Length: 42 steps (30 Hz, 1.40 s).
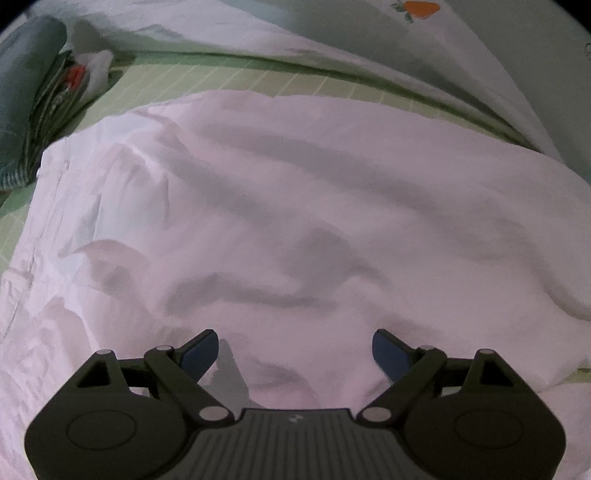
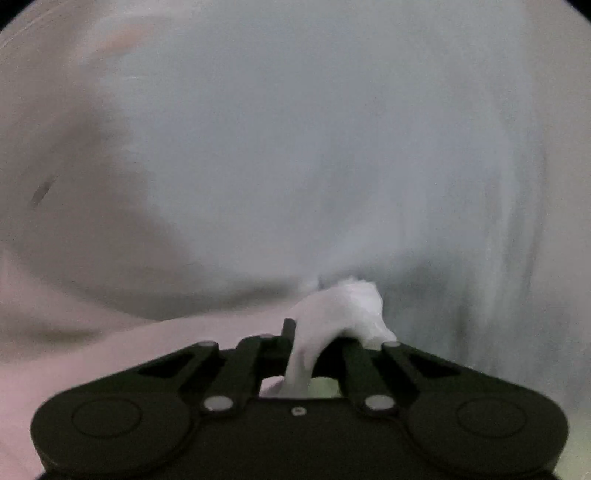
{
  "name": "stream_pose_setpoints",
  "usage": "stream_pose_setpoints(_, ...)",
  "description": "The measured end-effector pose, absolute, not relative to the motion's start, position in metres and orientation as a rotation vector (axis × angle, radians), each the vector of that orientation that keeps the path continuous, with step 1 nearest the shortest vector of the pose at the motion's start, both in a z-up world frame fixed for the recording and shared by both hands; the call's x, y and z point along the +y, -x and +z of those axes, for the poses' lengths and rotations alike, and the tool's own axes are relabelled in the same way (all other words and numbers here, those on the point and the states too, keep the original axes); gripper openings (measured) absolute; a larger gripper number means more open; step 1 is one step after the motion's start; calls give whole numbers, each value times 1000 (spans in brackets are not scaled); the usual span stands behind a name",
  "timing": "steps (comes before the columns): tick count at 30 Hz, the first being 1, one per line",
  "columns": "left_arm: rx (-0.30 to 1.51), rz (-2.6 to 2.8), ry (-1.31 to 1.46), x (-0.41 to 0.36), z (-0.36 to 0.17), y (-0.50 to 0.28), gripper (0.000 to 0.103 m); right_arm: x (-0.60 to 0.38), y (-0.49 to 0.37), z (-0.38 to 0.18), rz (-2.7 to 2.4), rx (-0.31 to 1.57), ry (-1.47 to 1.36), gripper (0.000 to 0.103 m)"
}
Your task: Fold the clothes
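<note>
One pale pink garment [image 1: 295, 206], creased and rumpled, lies spread across a bed and fills most of the left wrist view; its far edge runs straight from side to side, and its left edge shows a stitched seam. The left hand-held gripper [image 1: 295, 350] hangs over the near part of the cloth, pointing steeply down, its two blue-padded fingers [image 1: 201, 352] spread wide with nothing between them. In the right wrist view the right hand-held gripper [image 2: 295, 332] has its black fingers drawn together on a bunched fold of the same cloth [image 2: 343, 310], which bulges out past the tips; the rest of that view is blurred pale fabric. Beneath the garment is a light green sheet [image 1: 280, 79] with a grid of thin white lines; it shows beyond the far edge and along the left side. Further back lies a white quilt [image 1: 369, 40] printed with an orange strawberry [image 1: 421, 8]; at the far left sits a grey-green striped bundle of bedding [image 1: 26, 96], with something white and red tucked against it.
</note>
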<state>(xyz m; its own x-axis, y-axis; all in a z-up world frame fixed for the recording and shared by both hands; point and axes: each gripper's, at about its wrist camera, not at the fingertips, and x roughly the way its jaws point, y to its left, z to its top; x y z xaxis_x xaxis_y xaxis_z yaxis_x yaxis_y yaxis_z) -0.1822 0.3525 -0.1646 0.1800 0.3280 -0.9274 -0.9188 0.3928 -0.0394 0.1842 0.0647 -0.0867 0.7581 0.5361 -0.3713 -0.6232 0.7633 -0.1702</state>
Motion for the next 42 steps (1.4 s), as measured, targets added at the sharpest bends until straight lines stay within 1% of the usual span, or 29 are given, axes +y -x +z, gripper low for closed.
stream_pose_setpoints(4, 1013, 996, 743, 353, -166, 186, 91, 61, -165, -86, 562, 157, 544, 5)
stream_pose_setpoints(5, 1012, 995, 744, 353, -167, 186, 91, 50, -177, -96, 526, 244, 473, 7)
stream_pose_setpoints(6, 1010, 993, 745, 352, -167, 187, 91, 38, -189, -107, 486, 332, 403, 15)
stream_pose_setpoints(7, 1007, 991, 748, 352, -166, 188, 91, 28, -202, -124, 408, 453, 363, 20)
stream_pose_setpoints(8, 1002, 990, 750, 352, -165, 189, 91, 17, -215, -140, 329, 570, 323, 23)
stream_pose_setpoints(9, 996, 991, 749, 352, -163, 192, 91, 8, -220, -152, 252, 643, 313, 23)
stream_pose_setpoints(10, 990, 993, 746, 351, -160, 194, 91, -2, -223, -163, 176, 713, 301, 27)
stream_pose_setpoints(11, 986, 999, 736, 351, -158, 197, 91, -14, -215, -163, 149, 713, 270, 33)
stream_pose_setpoints(12, 982, 1006, 726, 350, -155, 200, 91, -25, -207, -162, 123, 714, 239, 48)
stream_pose_setpoints(13, 978, 1014, 720, 349, -154, 204, 91, -35, -195, -158, 117, 704, 213, 58)
stream_pose_setpoints(14, 973, 1020, 718, 348, -152, 208, 91, -44, -184, -155, 115, 703, 190, 77)
stream_pose_setpoints(15, 964, 1022, 732, 348, -150, 212, 91, -52, -174, -154, 109, 711, 171, 83)
stream_pose_setpoints(17, 945, 1026, 758, 346, -147, 221, 91, -67, -155, -153, 121, 740, 141, 87)
stream_pose_setpoints(20, 907, 1018, 773, 337, -137, 233, 90, -95, -123, -163, 171, 800, 86, 100)
stream_pose_setpoints(25, 859, 991, 690, 309, -114, 250, 91, -140, -61, -173, 237, 893, -107, 102)
stream_pose_setpoints(27, 842, 982, 642, 296, -106, 258, 92, -157, -42, -178, 249, 916, -203, 102)
stream_pose_setpoints(29, 824, 972, 595, 283, -97, 266, 96, -174, -26, -182, 251, 945, -309, 103)
stream_pose_setpoints(32, 813, 958, 551, 269, -91, 277, 96, -199, -1, -188, 259, 988, -458, 103)
stream_pose_setpoints(38, 813, 944, 578, 250, -93, 298, 96, -235, 44, -189, 262, 1011, -608, 103)
stream_pose_setpoints(42, 797, 939, 606, 241, -92, 310, 96, -256, 62, -206, 249, 1064, -765, 103)
